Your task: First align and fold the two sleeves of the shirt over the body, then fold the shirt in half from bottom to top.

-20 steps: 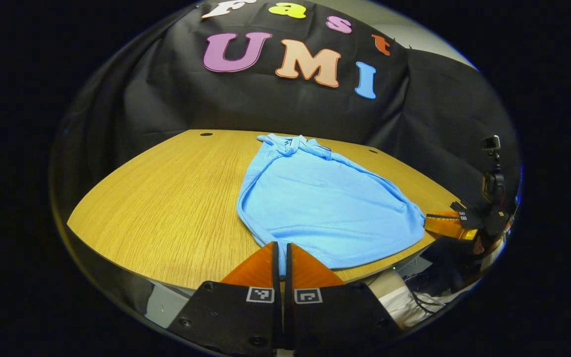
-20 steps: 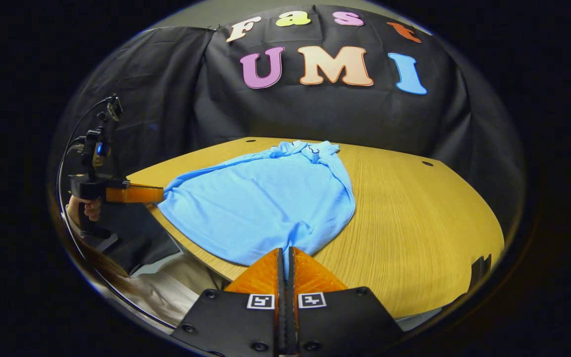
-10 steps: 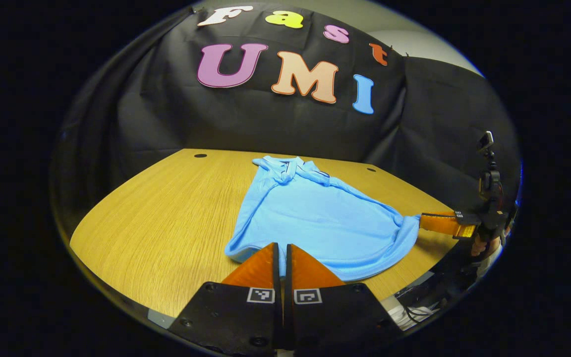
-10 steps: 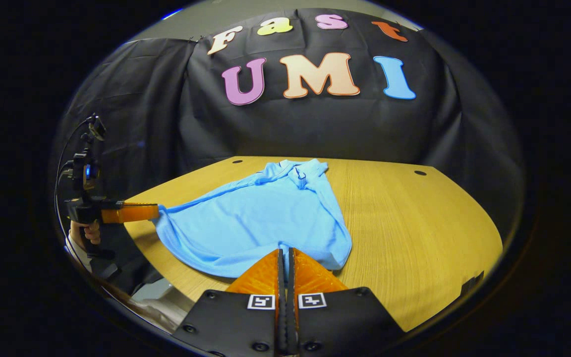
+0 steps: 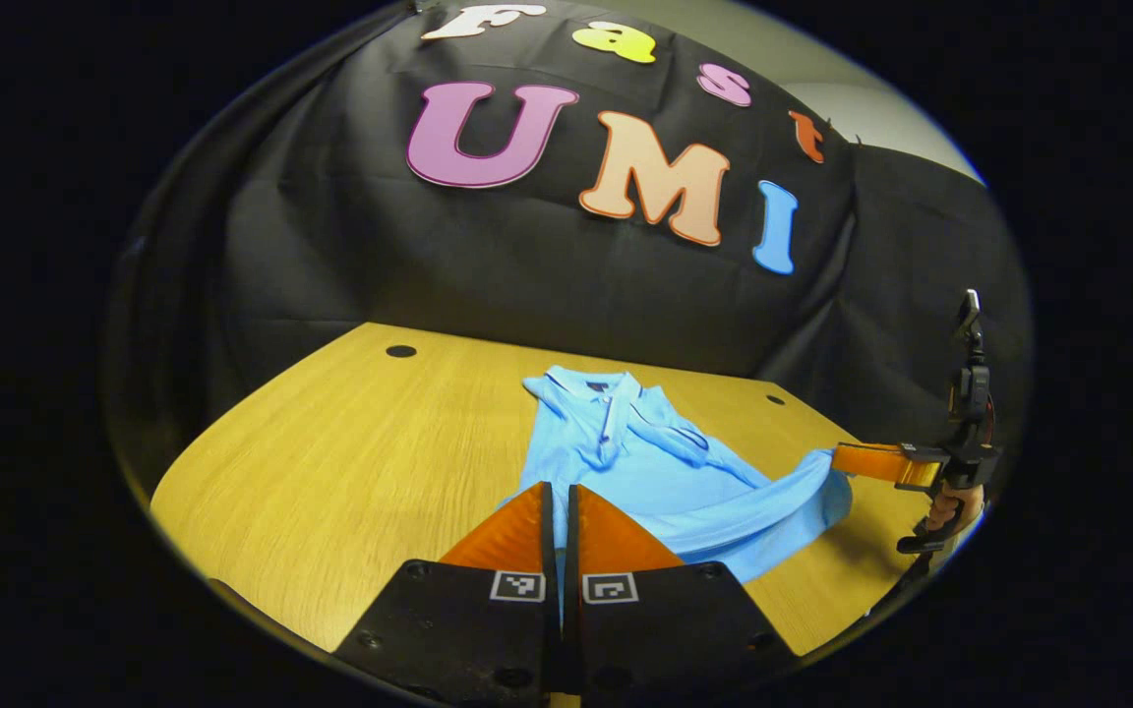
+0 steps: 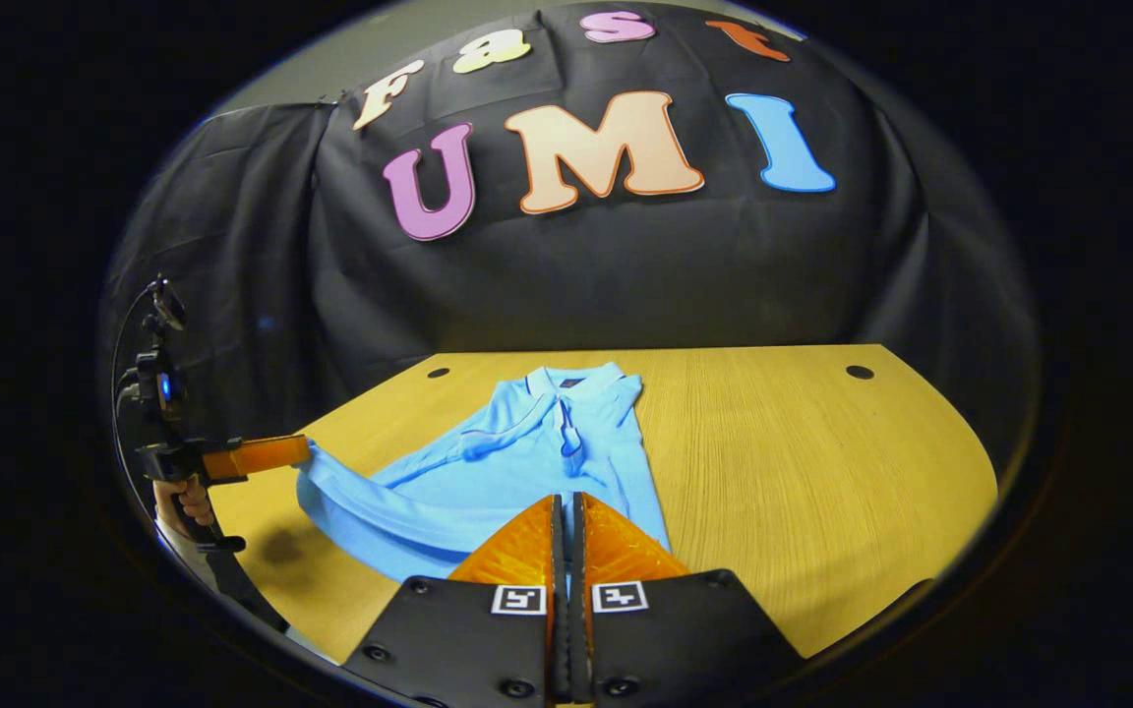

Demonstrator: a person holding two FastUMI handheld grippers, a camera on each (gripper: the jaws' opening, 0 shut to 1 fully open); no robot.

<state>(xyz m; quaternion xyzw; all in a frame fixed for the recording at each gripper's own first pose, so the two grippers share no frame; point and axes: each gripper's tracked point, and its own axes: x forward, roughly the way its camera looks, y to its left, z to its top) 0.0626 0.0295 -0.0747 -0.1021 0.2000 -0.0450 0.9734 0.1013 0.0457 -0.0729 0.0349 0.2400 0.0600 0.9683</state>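
Note:
A light blue polo shirt lies on the wooden table, collar at the far end and sleeves folded over the body. My left gripper is shut on one corner of the bottom hem, held above the table. In the right gripper view my right gripper is shut on the other hem corner of the shirt. The hem hangs stretched between the two, raised over the shirt's lower half. Farther off I see the right gripper and the left gripper pinching their corners.
The table has small round holes near its far edge. A hand holds the right gripper's handle; another hand holds the left one. Bare wood lies on both sides of the shirt. Black cloth walls stand behind.
Both grippers have lifted the bottom hem off the table's near edge and carried it forward toward the collar. The shirt's lower part now arches up, and the collar and placket show.

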